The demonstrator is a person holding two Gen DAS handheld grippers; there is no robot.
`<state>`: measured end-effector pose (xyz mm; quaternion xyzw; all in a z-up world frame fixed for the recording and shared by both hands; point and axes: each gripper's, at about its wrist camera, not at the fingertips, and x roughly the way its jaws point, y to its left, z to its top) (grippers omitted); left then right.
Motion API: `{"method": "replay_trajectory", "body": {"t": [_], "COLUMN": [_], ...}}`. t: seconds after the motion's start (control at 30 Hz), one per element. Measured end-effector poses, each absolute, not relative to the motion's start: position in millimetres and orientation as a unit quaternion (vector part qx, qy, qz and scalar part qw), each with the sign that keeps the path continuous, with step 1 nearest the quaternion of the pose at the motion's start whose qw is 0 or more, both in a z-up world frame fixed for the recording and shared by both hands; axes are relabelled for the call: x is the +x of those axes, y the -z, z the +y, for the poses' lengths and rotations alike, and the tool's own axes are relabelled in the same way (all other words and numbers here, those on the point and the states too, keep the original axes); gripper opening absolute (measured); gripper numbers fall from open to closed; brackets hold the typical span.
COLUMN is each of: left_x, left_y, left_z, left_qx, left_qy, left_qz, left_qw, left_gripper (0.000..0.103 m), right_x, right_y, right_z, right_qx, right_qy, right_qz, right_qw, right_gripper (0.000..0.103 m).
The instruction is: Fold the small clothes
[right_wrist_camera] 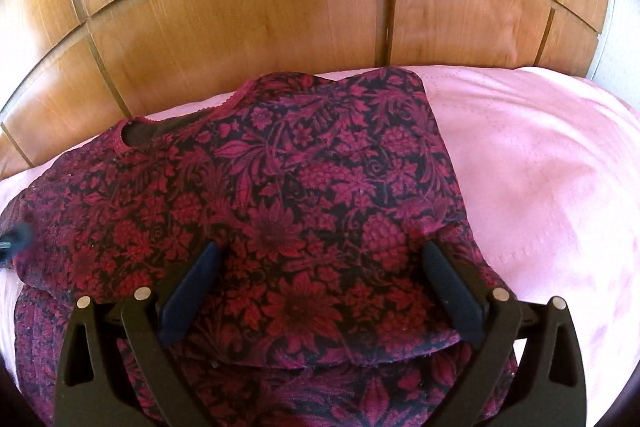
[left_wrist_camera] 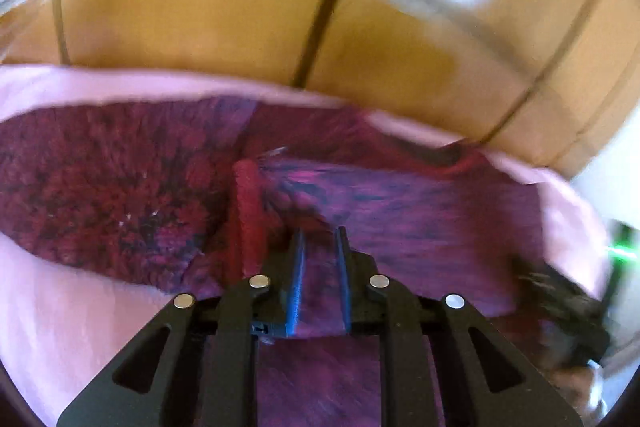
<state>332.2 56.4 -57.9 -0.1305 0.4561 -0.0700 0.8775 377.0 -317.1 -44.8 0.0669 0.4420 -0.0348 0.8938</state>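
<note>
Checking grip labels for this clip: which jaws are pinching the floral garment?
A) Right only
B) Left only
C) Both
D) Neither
B: the left gripper has its jaws nearly together with garment fabric between them, while the right gripper is spread wide above it.

My left tool (left_wrist_camera: 320, 233) has its fingers drawn close together, pinching a fold of cloth. My right tool (right_wrist_camera: 322, 247) is spread wide, fingers angled outward, gripping nothing.
</note>
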Motion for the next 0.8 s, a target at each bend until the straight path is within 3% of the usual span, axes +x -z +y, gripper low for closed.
{"method": "replay_trajectory", "body": {"t": [0.1, 0.37, 0.4, 0.43, 0.5, 0.8], "left_x": [341, 309, 299, 287, 267, 207], "left_y": [74, 54, 50, 47, 44, 51], "left_z": [73, 78, 82, 90, 107, 237], "left_qx": [-0.166, -0.171, -0.177, -0.185, -0.207, -0.324], "left_qy": [0.076, 0.066, 0.066, 0.055, 0.041, -0.048], "left_qz": [0.455, 0.443, 0.44, 0.437, 0.423, 0.385], "left_qw": [0.872, 0.878, 0.878, 0.879, 0.881, 0.863], "left_gripper": [0.012, 0.014, 0.022, 0.041, 0.053, 0.053], "right_x": [377, 379, 379, 379, 380, 307], "right_y": [46, 47, 47, 47, 45, 5], "right_z": [-315, -314, -314, -313, -312, -281], "right_qx": [0.058, 0.057, 0.056, 0.055, 0.05, 0.061], "right_qy": [0.039, 0.039, 0.039, 0.04, 0.043, -0.007], "right_qz": [0.439, 0.437, 0.437, 0.437, 0.438, 0.408], "right_qw": [0.896, 0.897, 0.897, 0.897, 0.897, 0.911], "right_gripper": [0.101, 0.101, 0.101, 0.101, 0.101, 0.101]}}
